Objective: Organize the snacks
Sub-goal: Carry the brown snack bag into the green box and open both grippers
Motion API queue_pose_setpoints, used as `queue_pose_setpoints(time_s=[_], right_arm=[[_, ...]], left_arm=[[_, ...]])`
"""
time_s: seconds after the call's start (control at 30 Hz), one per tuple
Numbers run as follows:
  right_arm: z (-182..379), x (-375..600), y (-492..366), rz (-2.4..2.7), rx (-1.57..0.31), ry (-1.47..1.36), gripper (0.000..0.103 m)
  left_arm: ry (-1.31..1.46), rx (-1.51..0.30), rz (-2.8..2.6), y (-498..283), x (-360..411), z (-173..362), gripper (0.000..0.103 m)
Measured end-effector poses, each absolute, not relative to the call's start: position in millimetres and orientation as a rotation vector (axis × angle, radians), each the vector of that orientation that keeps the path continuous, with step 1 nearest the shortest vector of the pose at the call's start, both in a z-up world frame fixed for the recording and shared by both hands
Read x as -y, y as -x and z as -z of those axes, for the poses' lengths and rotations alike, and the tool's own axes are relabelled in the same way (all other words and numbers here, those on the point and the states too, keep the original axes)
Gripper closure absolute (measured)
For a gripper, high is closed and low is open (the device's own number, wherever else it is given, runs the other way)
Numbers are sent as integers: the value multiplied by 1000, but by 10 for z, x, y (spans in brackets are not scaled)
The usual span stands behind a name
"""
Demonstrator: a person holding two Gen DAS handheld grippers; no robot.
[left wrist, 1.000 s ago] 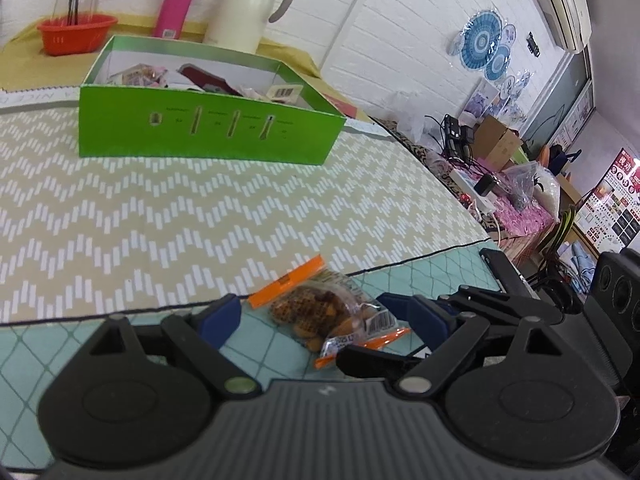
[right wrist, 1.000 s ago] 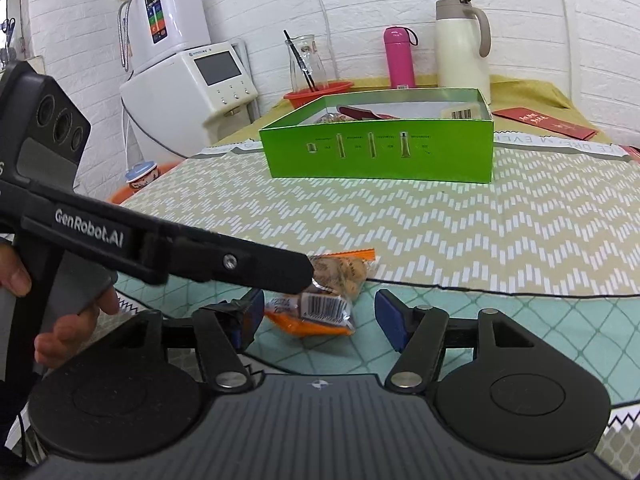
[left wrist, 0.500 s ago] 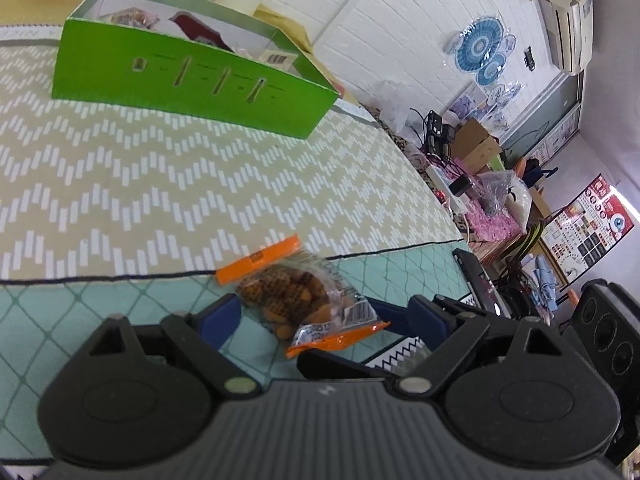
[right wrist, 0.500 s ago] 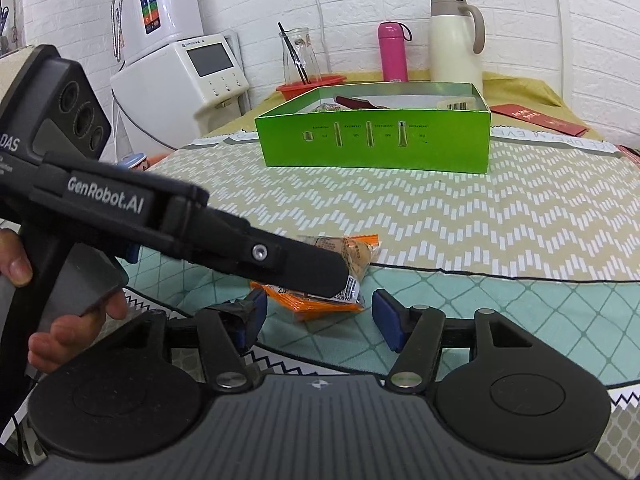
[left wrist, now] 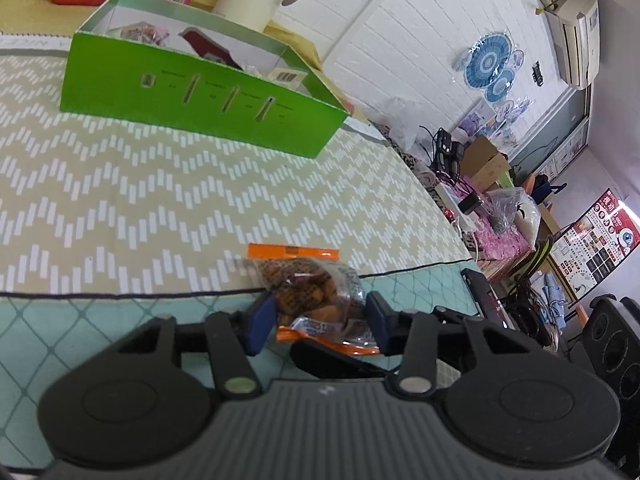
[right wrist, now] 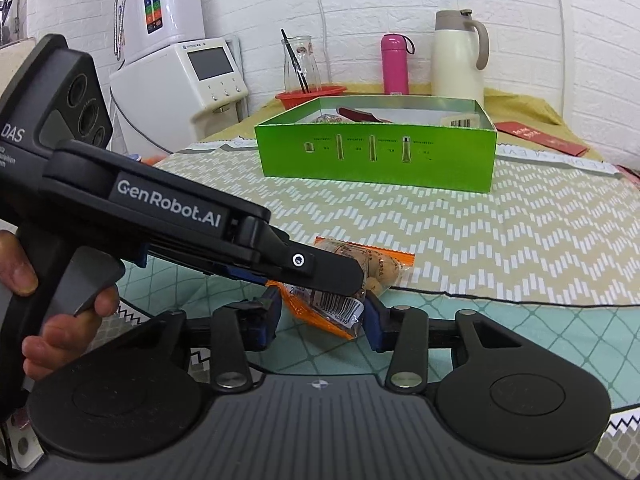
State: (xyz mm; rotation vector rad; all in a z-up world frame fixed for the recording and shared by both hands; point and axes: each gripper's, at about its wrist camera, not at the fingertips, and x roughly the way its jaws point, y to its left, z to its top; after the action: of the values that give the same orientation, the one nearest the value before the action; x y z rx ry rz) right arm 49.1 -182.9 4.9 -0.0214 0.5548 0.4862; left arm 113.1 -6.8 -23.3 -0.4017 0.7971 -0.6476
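Note:
A clear snack bag with orange ends, full of brown pieces, lies on the teal cloth near the front. My left gripper has its jaws closing, and its blue pads touch the bag's two sides. In the right wrist view the left gripper reaches in from the left, its tip lying over the snack bag. My right gripper is also closing; the bag's barcode end sits between its pads with a thin gap on the left. The green box stands further back with snacks inside.
Behind the box stand a cream jug, a pink bottle and a red basket. A white dispenser is at the left. A red envelope lies at the right. The table's right edge drops to clutter.
Both pairs of jaws have narrowed around the snack bag. The left gripper's tip has slid further over the bag, and the left view has rolled slightly.

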Motion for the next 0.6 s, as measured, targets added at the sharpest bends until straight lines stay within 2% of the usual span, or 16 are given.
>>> queue_pose_setpoints(time_s=[0.27,0.33,0.6], right_arm=[[-323,1805,-620,-495,-462,62,31],[-395,1803,-692,-495,-433,68,31],[-602,1863,-1107,-491,-341,81,31]], left_arm=[[377,-699,652,-1234,55,-107,61],[376,-673,659,-1297,54,-202,65],[358,-592,656,-1686,96,-503,66]])
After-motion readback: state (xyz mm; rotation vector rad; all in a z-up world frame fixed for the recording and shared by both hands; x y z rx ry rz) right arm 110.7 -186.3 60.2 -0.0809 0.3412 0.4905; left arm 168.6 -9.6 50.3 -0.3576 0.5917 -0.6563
